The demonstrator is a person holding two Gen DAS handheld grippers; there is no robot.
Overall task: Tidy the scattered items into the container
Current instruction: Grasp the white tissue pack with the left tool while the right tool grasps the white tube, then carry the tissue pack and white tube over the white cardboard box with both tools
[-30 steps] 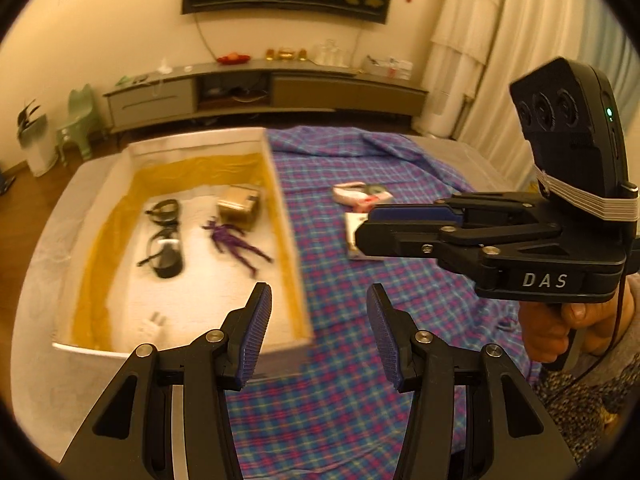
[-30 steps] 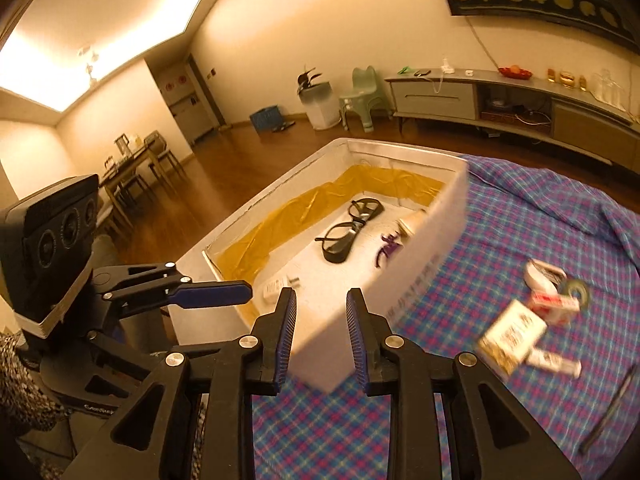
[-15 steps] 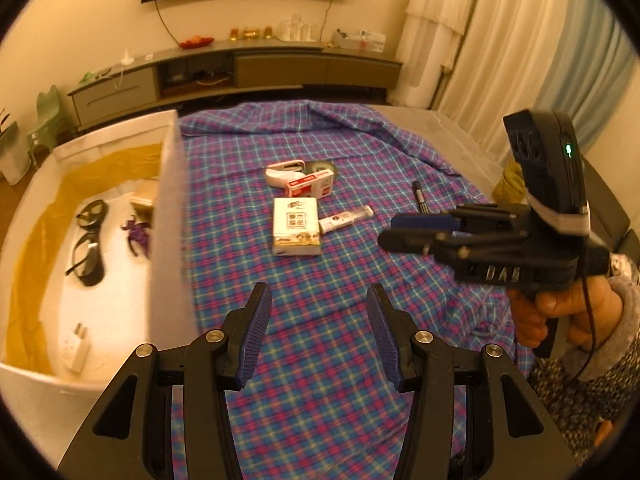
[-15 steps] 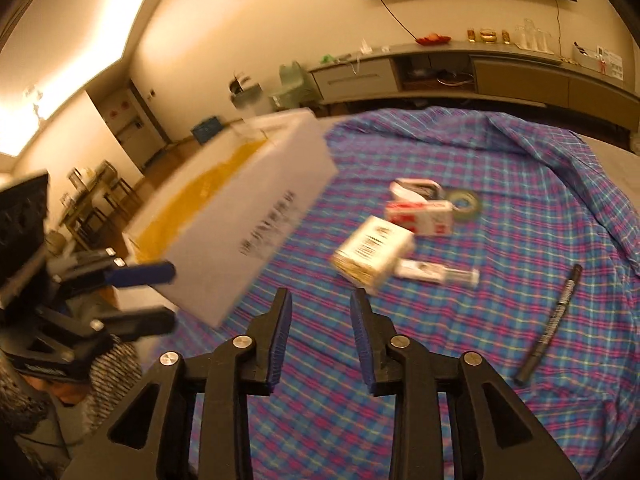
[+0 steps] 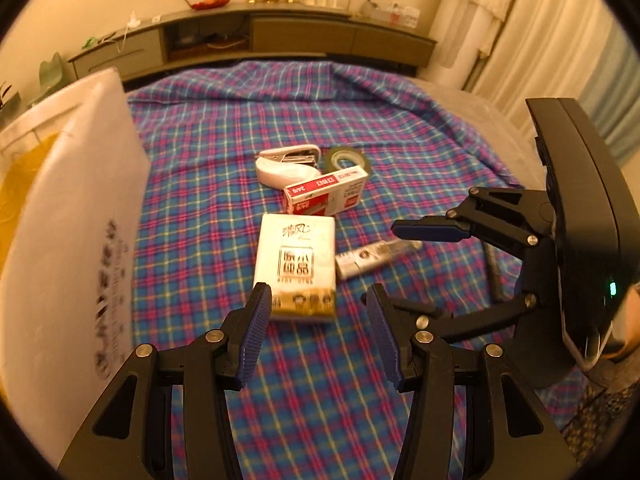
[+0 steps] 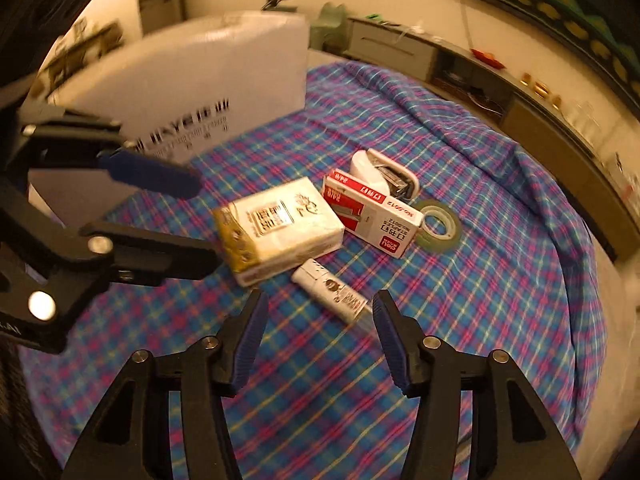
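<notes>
White foam container (image 5: 72, 240) stands on my left, yellow lining inside. Scattered on plaid: tissue pack (image 5: 296, 268) lying flat, red staples box (image 5: 326, 196) just behind it, white stapler (image 5: 286, 164), tape roll (image 5: 348, 159), small tube (image 6: 332, 292) beside the pack.

Left tongs (image 5: 318, 336) gape (empty) just before the tissue pack (image 5: 296, 264).

Black left gripper (image 5: 318, 334) and right gripper (image 6: 320, 338): blue ribbed pads, silver screws.
</notes>
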